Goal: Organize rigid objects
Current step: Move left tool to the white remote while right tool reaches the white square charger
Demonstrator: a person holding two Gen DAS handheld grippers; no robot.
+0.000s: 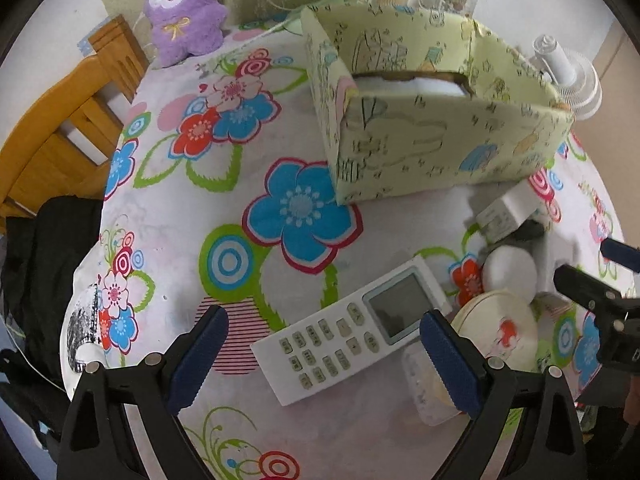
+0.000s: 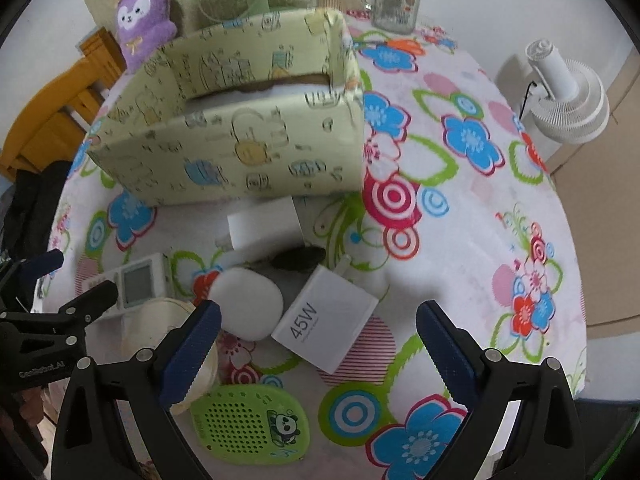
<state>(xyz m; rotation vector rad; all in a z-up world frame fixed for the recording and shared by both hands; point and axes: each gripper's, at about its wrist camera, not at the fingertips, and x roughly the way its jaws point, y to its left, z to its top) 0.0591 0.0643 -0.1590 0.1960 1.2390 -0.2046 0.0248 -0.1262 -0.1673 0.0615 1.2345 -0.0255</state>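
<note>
1. Two grippers are held above the flowered tablecloth (image 2: 460, 248), and both are spread wide with nothing between the fingers.
2. The left gripper (image 1: 324, 364) is poised over the white remote control (image 1: 352, 332), which is seen lying flat on the cloth between its blue pads, untouched as far as can be told.
3. The right gripper (image 2: 320, 356) is held over the white 45W charger (image 2: 326, 322), which is lying flat beside a rounded white case (image 2: 248, 304).
4. A second white charger (image 2: 264, 226) and a dark oval object (image 2: 300, 259) are seen just behind them, near the front wall of the yellow-green patterned box (image 2: 240, 148).
5. The box is open at the top; only a pale surface is made out inside.
6. A round cream container (image 1: 500, 328) is found beside the remote, and a green panda-printed speaker (image 2: 252, 424) is lying at the near edge by the right gripper.
7. A purple plush toy (image 1: 182, 12), a glass jar (image 2: 396, 0) and a white fan (image 2: 568, 96) are seen at the far side.
</note>
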